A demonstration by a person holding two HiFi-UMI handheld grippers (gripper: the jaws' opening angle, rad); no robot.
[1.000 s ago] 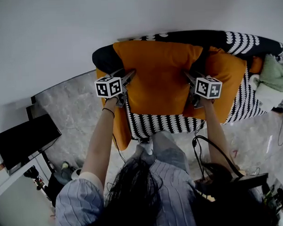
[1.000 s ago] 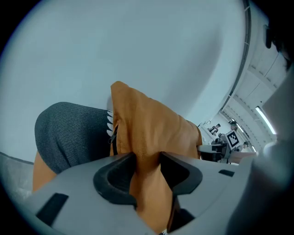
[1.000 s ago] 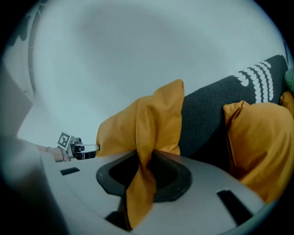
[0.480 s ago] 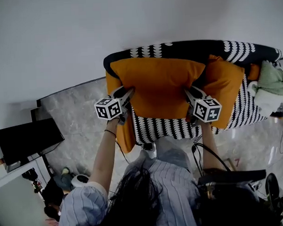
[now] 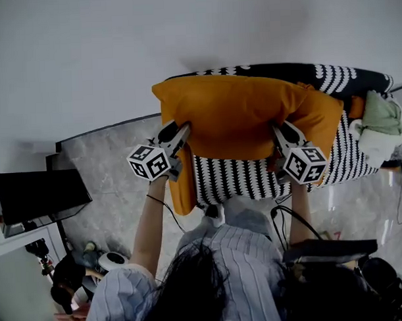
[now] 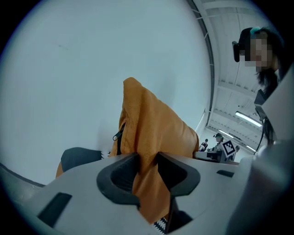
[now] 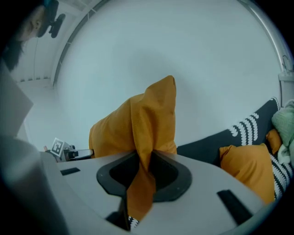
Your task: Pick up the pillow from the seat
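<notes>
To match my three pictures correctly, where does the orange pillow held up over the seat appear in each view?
Head view: pillow, upper centre, lying wide.
Left gripper view: pillow, centre, standing upright.
Right gripper view: pillow, centre, upright.
Shared landmark: black-and-white seat.

- Pillow (image 5: 239, 112): plain orange, with a dark zip (image 6: 118, 136) along one edge.
- Seat (image 5: 234, 178): black cover with rows of white scalloped stripes.
- Second cushion (image 7: 250, 172): the same orange.
- Floor (image 5: 115, 166): grey, marbled with paler veins.
- Wall (image 5: 118, 54): plain off-white.
- Shirt (image 5: 237, 267): pale blue with fine darker stripes.
- Cloth (image 5: 382, 114): pale green.
- Screen (image 5: 37, 195): black.
</notes>
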